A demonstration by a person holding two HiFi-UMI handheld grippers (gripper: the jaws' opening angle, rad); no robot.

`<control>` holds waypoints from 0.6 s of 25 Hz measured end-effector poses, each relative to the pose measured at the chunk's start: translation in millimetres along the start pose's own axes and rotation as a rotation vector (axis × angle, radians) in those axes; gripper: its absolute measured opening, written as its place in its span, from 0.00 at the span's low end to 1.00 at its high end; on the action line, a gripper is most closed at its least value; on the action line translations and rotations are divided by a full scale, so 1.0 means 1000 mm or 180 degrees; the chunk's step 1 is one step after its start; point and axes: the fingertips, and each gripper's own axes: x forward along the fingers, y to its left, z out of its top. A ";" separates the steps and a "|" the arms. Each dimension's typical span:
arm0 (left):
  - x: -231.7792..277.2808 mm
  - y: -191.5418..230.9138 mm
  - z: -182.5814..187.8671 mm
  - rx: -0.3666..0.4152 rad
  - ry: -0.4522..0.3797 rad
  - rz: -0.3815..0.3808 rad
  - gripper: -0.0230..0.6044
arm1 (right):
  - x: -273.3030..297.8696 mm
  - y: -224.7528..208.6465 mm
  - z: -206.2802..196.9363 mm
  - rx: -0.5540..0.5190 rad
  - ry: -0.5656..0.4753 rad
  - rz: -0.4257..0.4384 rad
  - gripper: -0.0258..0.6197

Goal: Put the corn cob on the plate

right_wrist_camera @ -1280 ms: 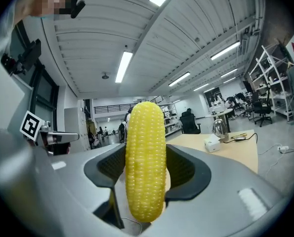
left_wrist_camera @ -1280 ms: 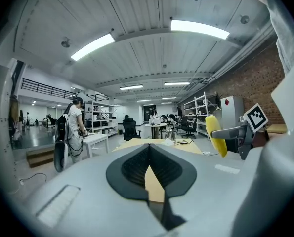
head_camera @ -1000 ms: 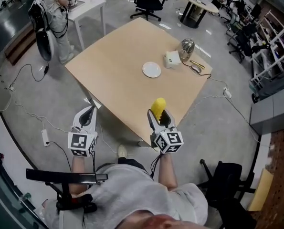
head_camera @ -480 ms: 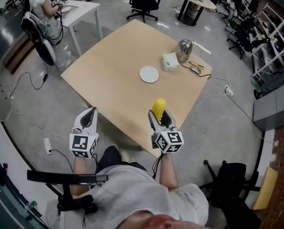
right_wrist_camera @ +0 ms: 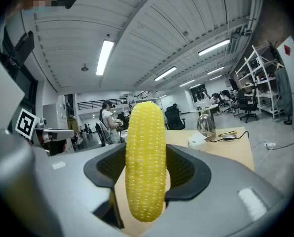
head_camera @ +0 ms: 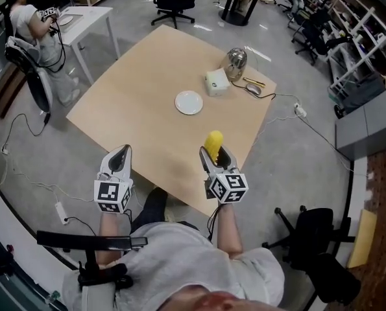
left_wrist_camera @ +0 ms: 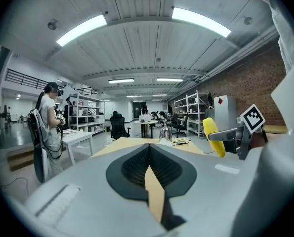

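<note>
My right gripper [head_camera: 213, 151] is shut on a yellow corn cob [head_camera: 213, 142], held over the near edge of the tan table [head_camera: 134, 115]. In the right gripper view the corn cob [right_wrist_camera: 146, 179] stands upright between the jaws. A small white plate [head_camera: 189, 102] lies empty near the table's middle, well beyond both grippers. My left gripper [head_camera: 119, 157] hovers at the near left, just off the table's edge, shut and empty; in its own view its jaws [left_wrist_camera: 151, 169] meet with nothing between them.
A white box [head_camera: 217, 81], a shiny metal kettle [head_camera: 235, 61] and a mouse with a cable [head_camera: 254, 89] stand at the table's far side. A person [head_camera: 30, 24] stands at a white desk at far left. Office chairs and cables surround the table.
The view has shifted so the table and plate sit further left and nearer. Both grippers keep their pose, the right one still holding the corn cob.
</note>
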 end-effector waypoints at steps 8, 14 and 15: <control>0.054 0.011 -0.009 0.0000 0.0110 -0.0152 0.07 | 0.041 -0.038 -0.005 -0.0109 0.0203 -0.0235 0.44; 0.088 0.032 -0.033 -0.0058 0.0289 -0.0188 0.07 | 0.097 -0.063 -0.023 -0.0143 0.0502 -0.0343 0.44; 0.092 0.034 -0.036 -0.0073 0.0318 -0.0187 0.07 | 0.105 -0.068 -0.026 -0.0142 0.0559 -0.0350 0.44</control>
